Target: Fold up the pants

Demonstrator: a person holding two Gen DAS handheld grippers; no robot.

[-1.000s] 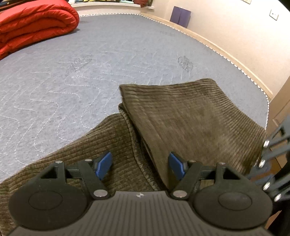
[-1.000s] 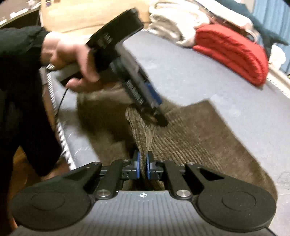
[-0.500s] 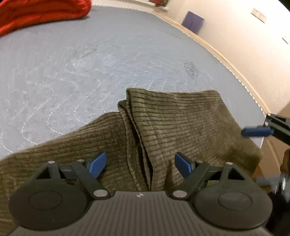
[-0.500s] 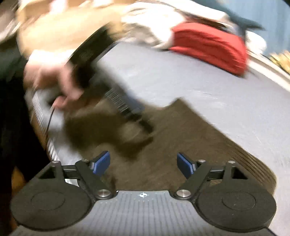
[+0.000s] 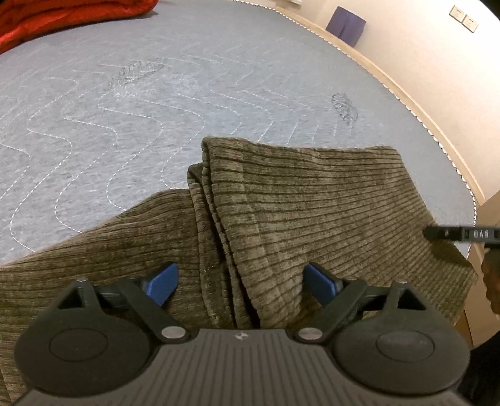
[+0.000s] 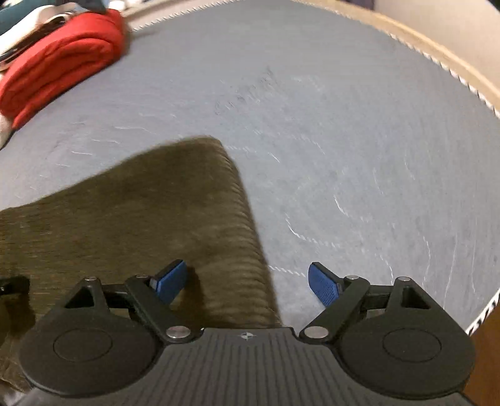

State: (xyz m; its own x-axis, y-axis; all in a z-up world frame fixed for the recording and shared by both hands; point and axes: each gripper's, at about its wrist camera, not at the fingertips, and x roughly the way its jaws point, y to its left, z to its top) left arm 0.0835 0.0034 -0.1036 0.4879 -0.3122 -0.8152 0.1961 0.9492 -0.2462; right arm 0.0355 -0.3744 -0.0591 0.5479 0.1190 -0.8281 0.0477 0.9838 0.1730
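Olive-brown corduroy pants [image 5: 312, 200] lie folded on a grey quilted mattress [image 5: 156, 93], one layer doubled over with its stacked edges running down the middle. My left gripper [image 5: 240, 281] hovers over that fold, its jaws opening, the cloth below them and untouched by the blue pads. In the right wrist view the pants [image 6: 140, 212] are blurred. My right gripper [image 6: 247, 281] straddles their right edge with its jaws opening: the left pad is over cloth, the right pad over bare mattress [image 6: 343, 156]. A black part of the right gripper [image 5: 459, 233] shows at the pants' right corner.
A folded red quilt [image 6: 56, 62] lies at the far left of the bed, also visible as the red quilt [image 5: 62, 15] in the left wrist view. The stitched bed edge [image 5: 437, 137] curves along the right by a pale wall. A purple object [image 5: 345, 26] stands against that wall.
My right gripper let go of the pants fold, opened wide, rolled and swung over to the pants' right edge. The left gripper opened wider and sank a little closer to the fold.
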